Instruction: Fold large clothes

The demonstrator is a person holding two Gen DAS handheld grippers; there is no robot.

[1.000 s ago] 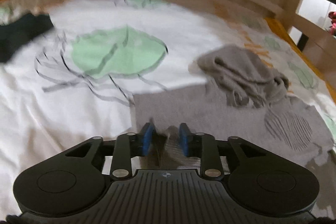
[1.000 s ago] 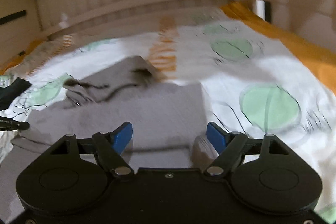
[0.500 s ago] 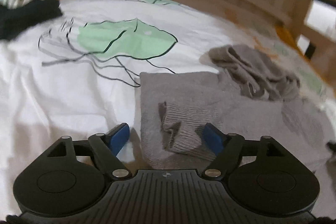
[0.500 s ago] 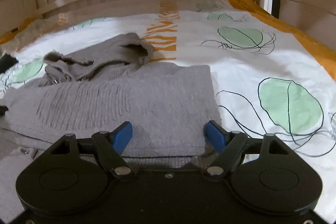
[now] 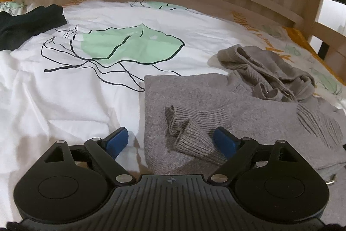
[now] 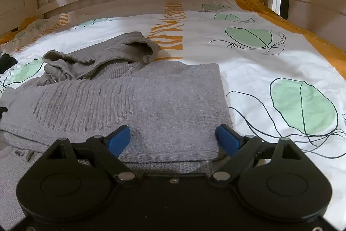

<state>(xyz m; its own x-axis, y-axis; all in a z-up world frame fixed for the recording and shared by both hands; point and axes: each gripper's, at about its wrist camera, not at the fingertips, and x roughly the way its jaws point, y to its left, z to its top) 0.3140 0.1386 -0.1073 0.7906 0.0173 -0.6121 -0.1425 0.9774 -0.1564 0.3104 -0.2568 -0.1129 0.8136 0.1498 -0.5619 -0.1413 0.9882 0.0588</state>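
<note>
- While its jaws are opening, the left gripper (image 5: 170, 141) holds nothing; a ribbed cuff (image 5: 188, 138) lies loose between them.
- The right gripper (image 6: 173, 140), also opening, is empty above the grey sweater (image 6: 151, 105).
- The sweater lies on the bed (image 6: 259, 62) with sleeves laid inward, hood (image 6: 121, 51) crumpled; further folding likely remains.

Grey sweater (image 6: 173, 101) ahead of blue pads (image 6: 117, 140); white sheet (image 5: 64, 101) with green leaves, orange stripes; black cloth (image 5: 26, 23) far left.
</note>
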